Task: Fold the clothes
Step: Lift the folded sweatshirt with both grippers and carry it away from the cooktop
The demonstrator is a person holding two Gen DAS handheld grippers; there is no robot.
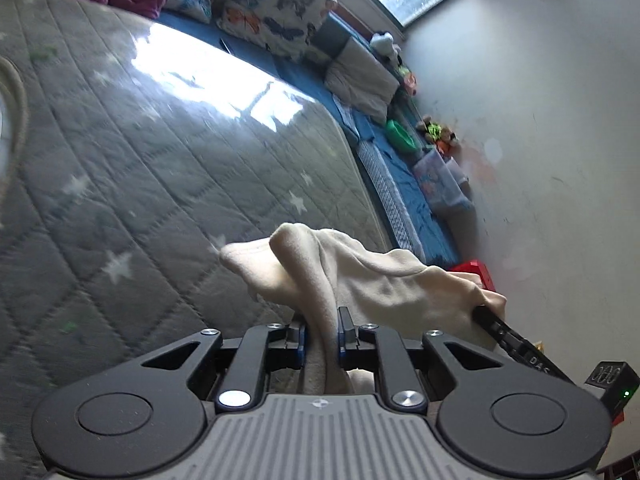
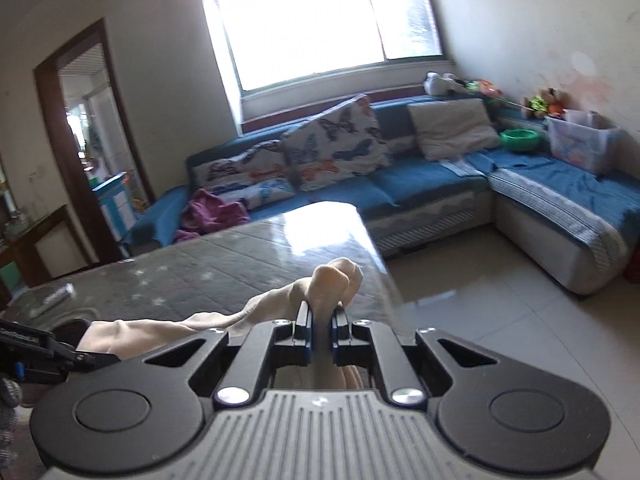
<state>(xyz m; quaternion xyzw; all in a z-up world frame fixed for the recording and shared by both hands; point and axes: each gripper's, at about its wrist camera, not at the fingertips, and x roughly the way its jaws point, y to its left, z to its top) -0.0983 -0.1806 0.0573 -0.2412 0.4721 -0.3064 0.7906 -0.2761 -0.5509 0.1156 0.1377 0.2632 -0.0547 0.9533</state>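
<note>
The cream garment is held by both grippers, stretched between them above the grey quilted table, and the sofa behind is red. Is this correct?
Not quite. The sofa is blue, as the right wrist view shows. The rest holds: left gripper and right gripper both clamp the cream garment above the grey quilted table.

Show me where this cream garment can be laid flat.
Both grippers, left and right, pinch the cream garment. The grey quilted table top ahead lies bare up to the sofa-side edge. Its far left corner holds a small white item. The blue sofa is crowded with butterfly cushions.
</note>
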